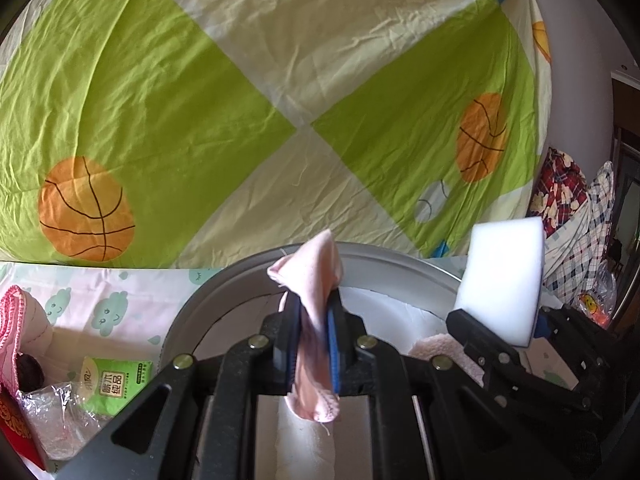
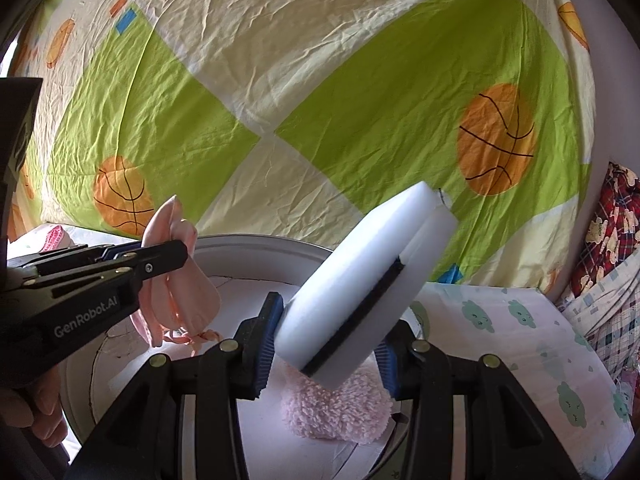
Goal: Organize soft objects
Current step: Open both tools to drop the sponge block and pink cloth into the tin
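My left gripper (image 1: 314, 304) is shut on a thin pink cloth (image 1: 316, 264), which sticks up past the fingertips and hangs down behind them. In the right wrist view the left gripper (image 2: 168, 256) holds the pink cloth (image 2: 192, 296) over the left part of a round grey basin (image 2: 256, 240). My right gripper (image 2: 330, 332) is shut on a white sponge (image 2: 360, 280) with a dark middle layer, tilted above the basin. A fluffy pink towel (image 2: 336, 412) lies in the basin under the sponge. The left wrist view shows the sponge (image 1: 502, 276) to the right, over the basin (image 1: 384, 256).
A green and cream sheet with basketballs (image 1: 280, 100) hangs close behind the basin. A green tissue pack (image 1: 112, 384), a plastic bag (image 1: 60, 420) and a pink knitted item (image 1: 12, 320) lie left of it. Plaid clothes (image 1: 568, 208) pile up at the right. A hand (image 2: 40, 412) grips the left tool.
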Tool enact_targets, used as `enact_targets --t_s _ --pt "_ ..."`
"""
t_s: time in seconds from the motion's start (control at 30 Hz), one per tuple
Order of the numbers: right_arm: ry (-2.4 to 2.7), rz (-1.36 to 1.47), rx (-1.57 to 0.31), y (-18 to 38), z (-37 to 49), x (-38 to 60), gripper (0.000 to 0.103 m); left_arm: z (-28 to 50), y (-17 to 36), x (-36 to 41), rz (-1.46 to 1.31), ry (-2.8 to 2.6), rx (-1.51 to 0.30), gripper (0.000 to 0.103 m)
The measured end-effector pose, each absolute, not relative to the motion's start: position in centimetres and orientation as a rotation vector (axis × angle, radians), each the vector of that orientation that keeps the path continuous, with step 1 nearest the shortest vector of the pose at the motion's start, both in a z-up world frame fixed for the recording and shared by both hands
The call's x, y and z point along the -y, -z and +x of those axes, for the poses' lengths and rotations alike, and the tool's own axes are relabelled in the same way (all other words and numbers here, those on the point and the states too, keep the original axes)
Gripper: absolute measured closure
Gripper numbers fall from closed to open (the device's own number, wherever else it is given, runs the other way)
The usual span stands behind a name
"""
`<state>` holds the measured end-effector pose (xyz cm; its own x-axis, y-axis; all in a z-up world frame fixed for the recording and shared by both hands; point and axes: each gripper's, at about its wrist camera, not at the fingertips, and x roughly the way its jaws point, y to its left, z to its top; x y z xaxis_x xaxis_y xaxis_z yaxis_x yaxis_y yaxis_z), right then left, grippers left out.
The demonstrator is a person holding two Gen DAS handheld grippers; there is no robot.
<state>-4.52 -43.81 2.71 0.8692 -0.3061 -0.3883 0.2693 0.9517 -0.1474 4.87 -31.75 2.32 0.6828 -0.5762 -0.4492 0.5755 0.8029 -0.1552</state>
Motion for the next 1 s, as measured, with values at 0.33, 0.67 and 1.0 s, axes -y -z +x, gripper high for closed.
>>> enact_targets --t_s 0.33,0.67,1.0 --pt "0.301 -0.127 -0.384 -2.9 -5.0 42.9 0.015 3.6 -3.3 31.1 0.010 0.553 -0.426 0.015" --pt "0.492 -0.045 -0.104 -5.6 -9.3 44.8 0.012 2.7 -6.0 27.6 -0.084 0.454 -0.335 0.000" --pt "0.578 0.047 -0.042 -6.2 -10.7 46.2 0.011 2.7 -4.5 24.1 -0.066 0.366 -0.353 0.000"
